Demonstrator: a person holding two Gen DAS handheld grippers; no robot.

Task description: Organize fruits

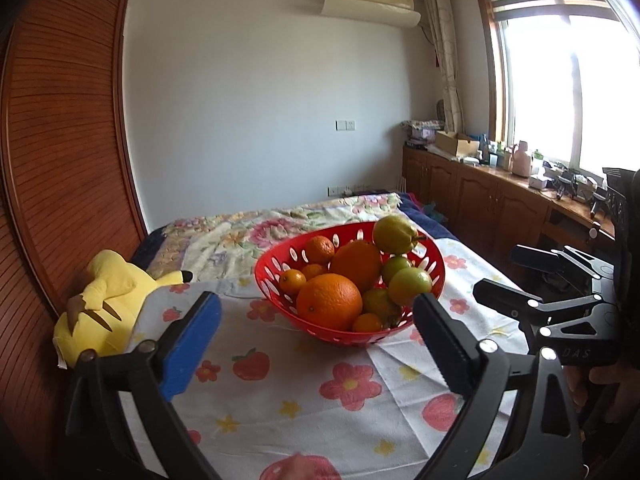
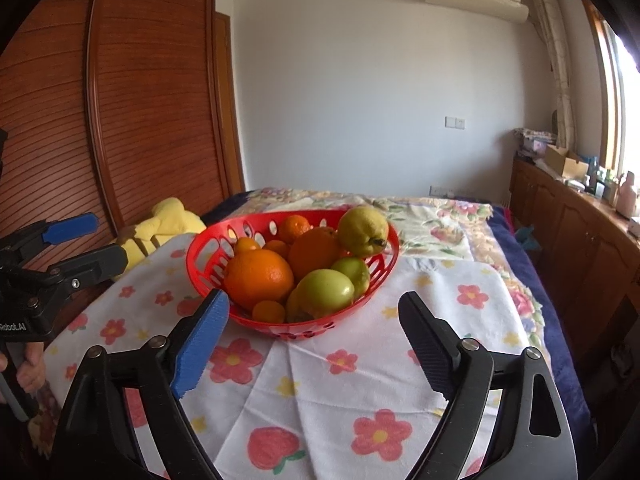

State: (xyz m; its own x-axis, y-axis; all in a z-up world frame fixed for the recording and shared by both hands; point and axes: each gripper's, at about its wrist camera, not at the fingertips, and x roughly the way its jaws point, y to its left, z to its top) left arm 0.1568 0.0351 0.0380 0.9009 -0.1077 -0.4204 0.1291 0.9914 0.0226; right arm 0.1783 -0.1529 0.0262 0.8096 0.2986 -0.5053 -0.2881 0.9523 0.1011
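Left wrist view: left tongs released, jaws wide apart, nothing between the pads. Red basket sits just ahead of them, apart from both fingertips, on a flowered cloth spread over the bed. All the fruit in sight is in the basket: big orange nearest the tongs, a second orange behind it, small mandarins on the left side, green fruits on the right, a yellow-green pear perched at the far rim. Yellow plush toy lies left of the tongs. Right tongs show at the right edge, also released and empty, level with the basket's right side.

Right wrist view: right tongs spread wide, empty, basket just ahead and roughly centred between the fingertips. Green fruit and big orange sit nearest. Left tongs at the left edge, beside the plush toy.

Risks, my read:
- Pear sits high on the pile at the rim; a nudge to the basket or neighbouring fruit could roll it out onto the bed.
- Basket is light plastic on soft bedding; pushing it with a fingertip could tip or slide it.
- Fruit is round and piled; pulling one from below likely shifts the rest.
- Both tongs close together at one basket; they could collide.
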